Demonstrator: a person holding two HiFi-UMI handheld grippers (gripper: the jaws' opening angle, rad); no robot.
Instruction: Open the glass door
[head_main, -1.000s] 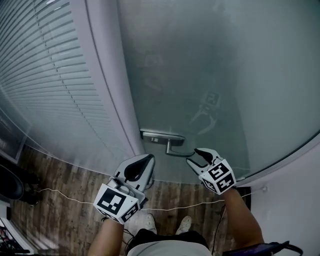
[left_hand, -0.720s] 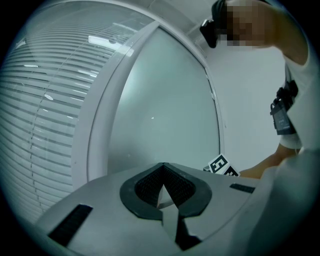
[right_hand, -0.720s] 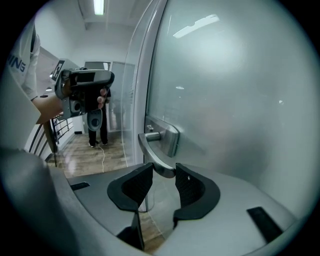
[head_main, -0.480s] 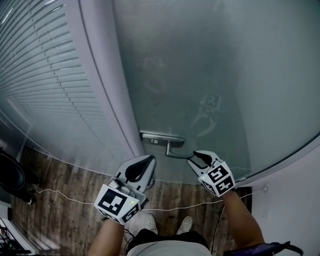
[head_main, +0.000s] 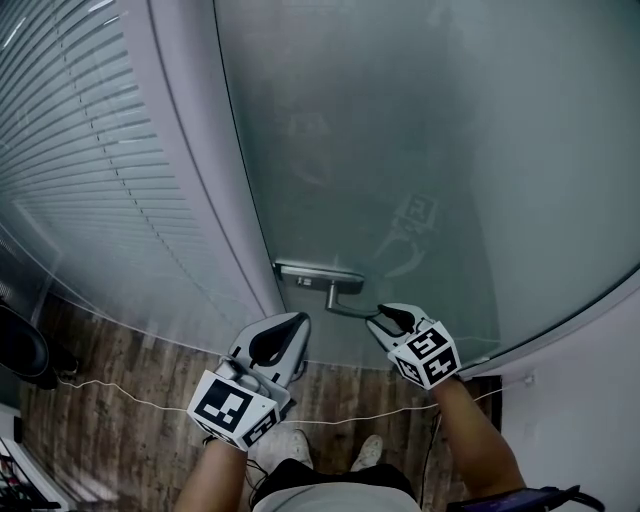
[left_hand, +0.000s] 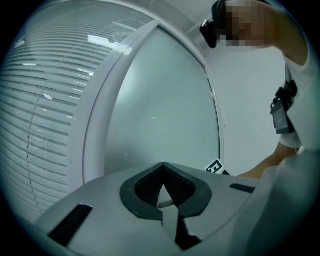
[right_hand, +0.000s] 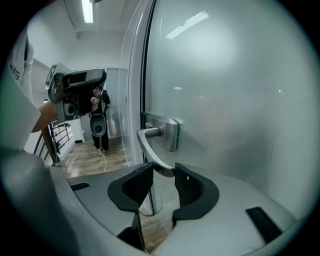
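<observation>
The frosted glass door (head_main: 420, 150) has a metal lever handle (head_main: 345, 308) on a plate near its left edge. My right gripper (head_main: 385, 318) is at the lever's free end. In the right gripper view the curved handle (right_hand: 147, 145) runs down between the two dark pads of the right gripper (right_hand: 164, 175), which are shut on its tip. My left gripper (head_main: 298, 318) hangs below and left of the handle, apart from the door. Its tips meet with nothing between them. The left gripper (left_hand: 162, 167) faces the glass door (left_hand: 160, 115).
A white door frame (head_main: 190, 150) stands left of the door, with slatted blinds (head_main: 90, 150) behind glass beyond it. A thin cable (head_main: 130, 395) crosses the wooden floor. A white wall (head_main: 590, 400) is at the right. A person (right_hand: 99, 120) stands in the room beyond.
My right gripper has crept up and left onto the lever's end, and its jaws have narrowed from wide open onto the lever. The left gripper has stayed put.
</observation>
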